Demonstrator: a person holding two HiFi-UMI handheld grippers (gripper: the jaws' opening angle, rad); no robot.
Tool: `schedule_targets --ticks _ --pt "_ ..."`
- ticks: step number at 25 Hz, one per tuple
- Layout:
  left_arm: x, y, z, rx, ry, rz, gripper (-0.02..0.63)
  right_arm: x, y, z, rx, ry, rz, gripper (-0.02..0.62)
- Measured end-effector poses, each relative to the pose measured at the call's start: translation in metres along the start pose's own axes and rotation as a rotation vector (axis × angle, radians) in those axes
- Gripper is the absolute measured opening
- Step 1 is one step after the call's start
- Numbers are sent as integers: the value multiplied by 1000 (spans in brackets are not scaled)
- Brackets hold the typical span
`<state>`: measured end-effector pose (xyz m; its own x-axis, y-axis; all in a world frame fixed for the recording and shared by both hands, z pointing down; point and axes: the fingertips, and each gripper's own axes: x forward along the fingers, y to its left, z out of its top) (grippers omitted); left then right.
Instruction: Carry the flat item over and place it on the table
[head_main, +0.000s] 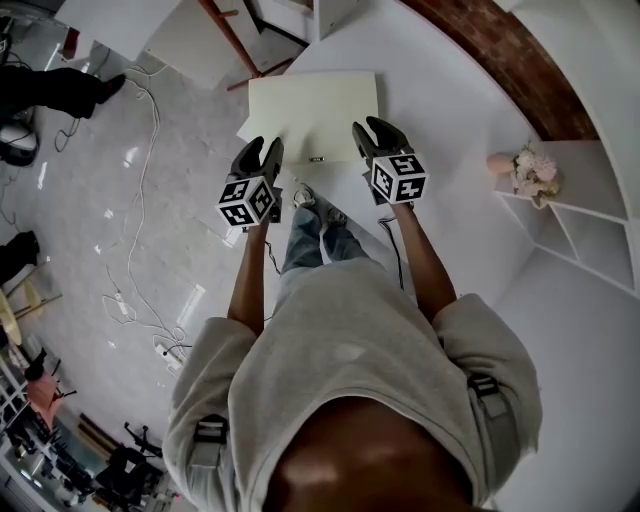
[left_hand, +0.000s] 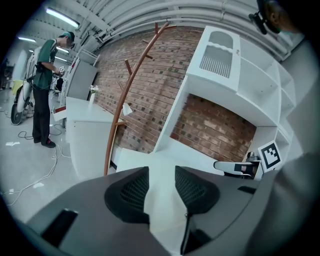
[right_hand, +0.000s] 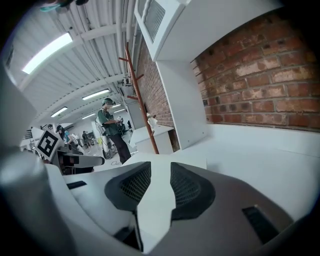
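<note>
A flat cream board lies level in front of me, over the near left part of the white table. I cannot tell if it rests on the table. My left gripper is at the board's near left corner and my right gripper at its near right corner. In the left gripper view the board runs between the ribbed pads of the left gripper, which close on it. In the right gripper view the right gripper holds the board the same way.
A brick wall runs behind the table. A white shelf with pink flowers stands at the right. A reddish wooden coat stand rises at the table's left. Cables and a power strip lie on the floor, where a person stands.
</note>
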<state>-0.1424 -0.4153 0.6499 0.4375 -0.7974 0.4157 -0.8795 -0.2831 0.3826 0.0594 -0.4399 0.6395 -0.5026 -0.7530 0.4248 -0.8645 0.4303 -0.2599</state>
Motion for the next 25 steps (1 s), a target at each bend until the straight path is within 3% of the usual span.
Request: schedule_targets --ticks 3,6,25 --pt "-2 -6 7 10 -25 -10 58 -4 -1 10 -13 -32 -12 70" --pt "0 -13 21 33 -39 -36 26 -6 -3 25 -9 -57 -12 38" --pt "2 -33 135 128 -218 -104 17 -3 10 140 -140 -238 15 26"
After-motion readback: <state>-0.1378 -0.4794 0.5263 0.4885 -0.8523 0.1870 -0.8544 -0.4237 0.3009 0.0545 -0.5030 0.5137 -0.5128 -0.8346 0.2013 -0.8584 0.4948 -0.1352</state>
